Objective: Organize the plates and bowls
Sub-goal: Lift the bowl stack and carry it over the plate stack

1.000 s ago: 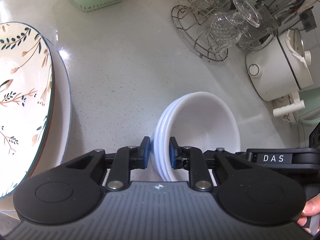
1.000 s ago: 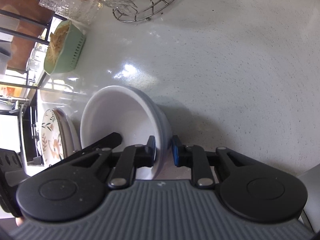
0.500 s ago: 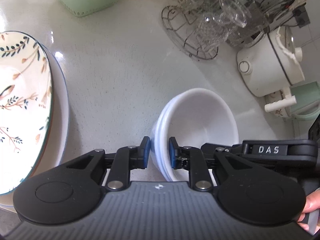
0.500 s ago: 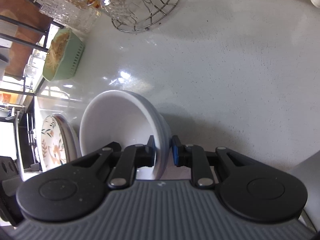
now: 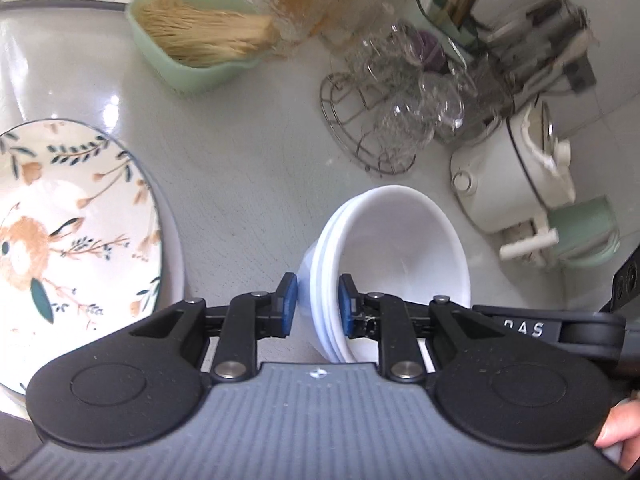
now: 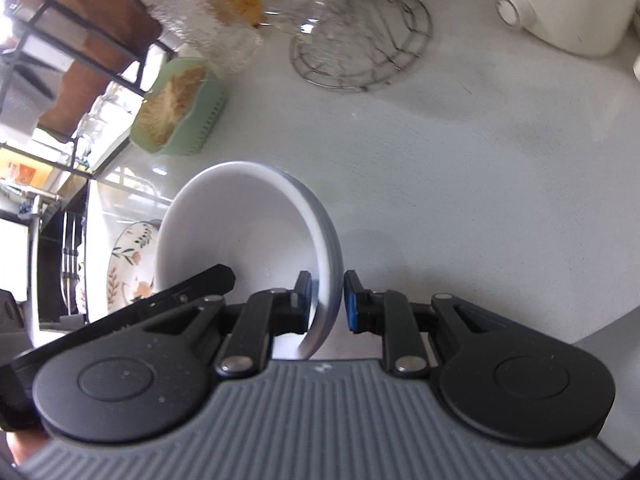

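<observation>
Your stack of white bowls [image 5: 394, 248] is three nested, glossy, plain, tilted on edge above the worktop [image 5: 240, 152], right of the floral plate [image 5: 60, 232] and nearer you than the wire rack [image 5: 372, 128]. Since a second ago the view has pulled back: mint basket [image 5: 192, 60] and plate now show more fully. Your left hand-held gripper [image 5: 318, 304] pinches the stack's rim, blue pads either side. Your right hand-held gripper [image 6: 327, 300] grips the opposite rim [image 6: 328, 248], narrowly parted around it. Both point level along the worktop.
</observation>
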Action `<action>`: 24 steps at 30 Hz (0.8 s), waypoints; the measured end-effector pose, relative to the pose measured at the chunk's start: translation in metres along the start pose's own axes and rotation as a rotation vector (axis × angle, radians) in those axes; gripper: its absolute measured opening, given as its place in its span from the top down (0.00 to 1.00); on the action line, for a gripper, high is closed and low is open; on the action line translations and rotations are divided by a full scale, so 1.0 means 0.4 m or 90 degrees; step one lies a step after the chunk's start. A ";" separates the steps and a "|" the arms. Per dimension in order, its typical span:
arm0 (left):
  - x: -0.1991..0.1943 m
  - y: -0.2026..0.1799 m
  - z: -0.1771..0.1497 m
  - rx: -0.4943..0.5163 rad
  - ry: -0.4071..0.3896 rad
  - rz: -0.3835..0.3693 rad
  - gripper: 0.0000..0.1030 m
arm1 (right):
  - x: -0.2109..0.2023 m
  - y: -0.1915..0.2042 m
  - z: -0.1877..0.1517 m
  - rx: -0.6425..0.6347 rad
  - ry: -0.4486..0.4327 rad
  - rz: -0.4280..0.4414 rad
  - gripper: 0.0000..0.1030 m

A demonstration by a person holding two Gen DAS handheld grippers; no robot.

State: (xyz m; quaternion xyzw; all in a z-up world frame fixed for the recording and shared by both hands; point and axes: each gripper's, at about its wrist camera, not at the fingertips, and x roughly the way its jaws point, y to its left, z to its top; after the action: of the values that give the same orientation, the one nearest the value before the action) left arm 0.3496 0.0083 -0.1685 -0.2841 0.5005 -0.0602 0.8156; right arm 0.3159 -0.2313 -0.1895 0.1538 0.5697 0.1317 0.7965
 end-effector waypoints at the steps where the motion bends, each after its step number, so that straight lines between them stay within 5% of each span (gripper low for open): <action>1: -0.012 0.008 0.002 -0.009 -0.004 -0.004 0.76 | -0.006 0.012 -0.002 -0.009 -0.010 -0.002 0.80; 11: -0.137 0.103 0.035 -0.012 -0.053 -0.026 0.76 | -0.019 0.142 -0.033 -0.055 -0.072 0.026 0.80; 24: -0.241 0.347 0.050 -0.050 -0.040 -0.013 0.76 | 0.080 0.349 -0.082 -0.085 -0.035 0.020 0.80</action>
State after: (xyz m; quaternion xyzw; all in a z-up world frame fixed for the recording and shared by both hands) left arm 0.2933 0.1686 -0.1592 -0.3232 0.4739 -0.0401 0.8182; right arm 0.2900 -0.0879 -0.1721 0.1130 0.5353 0.1777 0.8180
